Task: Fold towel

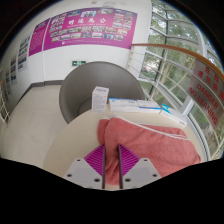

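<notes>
A pink towel [152, 140] lies rumpled on a pale table [68, 142], spread from between my fingers out to the right. My gripper [112, 160] sits at the towel's near edge. Its magenta pads [96, 160] stand close together with a fold of the towel pinched in the narrow gap between them. The part of the towel below the fingers is hidden.
A white carton [100, 97] stands upright at the table's far side, with a flat white-and-blue box [136, 104] beside it. A grey curved chair back [84, 82] rises beyond the table. Windows [188, 62] are at the right and a poster wall [85, 28] is behind.
</notes>
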A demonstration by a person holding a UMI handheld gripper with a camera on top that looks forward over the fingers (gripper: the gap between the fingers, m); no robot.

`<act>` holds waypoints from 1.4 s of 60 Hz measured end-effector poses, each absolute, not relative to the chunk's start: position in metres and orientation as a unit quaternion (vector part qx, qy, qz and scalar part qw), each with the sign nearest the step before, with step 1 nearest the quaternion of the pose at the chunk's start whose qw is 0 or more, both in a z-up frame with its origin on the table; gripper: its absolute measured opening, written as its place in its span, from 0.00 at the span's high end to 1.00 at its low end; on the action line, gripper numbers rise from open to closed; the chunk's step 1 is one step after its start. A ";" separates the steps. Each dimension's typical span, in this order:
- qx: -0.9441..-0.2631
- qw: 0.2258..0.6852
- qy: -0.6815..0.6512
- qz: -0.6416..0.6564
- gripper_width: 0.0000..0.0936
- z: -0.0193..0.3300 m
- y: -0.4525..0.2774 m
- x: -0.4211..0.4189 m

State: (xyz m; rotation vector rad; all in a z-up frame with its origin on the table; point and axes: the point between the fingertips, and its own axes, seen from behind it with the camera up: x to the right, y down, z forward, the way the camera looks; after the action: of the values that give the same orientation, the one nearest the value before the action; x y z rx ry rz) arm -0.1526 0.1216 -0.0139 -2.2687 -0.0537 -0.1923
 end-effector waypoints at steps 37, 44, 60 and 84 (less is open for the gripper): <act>-0.874 0.471 0.035 0.114 0.94 0.130 0.091 -0.140; -0.891 0.451 0.038 0.018 0.70 0.086 0.100 -0.057; -0.888 0.459 0.015 -0.036 0.09 0.119 0.047 -0.016; -0.882 0.468 -0.002 -0.053 0.08 0.222 -0.145 -0.086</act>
State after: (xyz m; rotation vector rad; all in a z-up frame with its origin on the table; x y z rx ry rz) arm -0.0859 -0.1446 0.2218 -2.1632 -0.0056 -0.1293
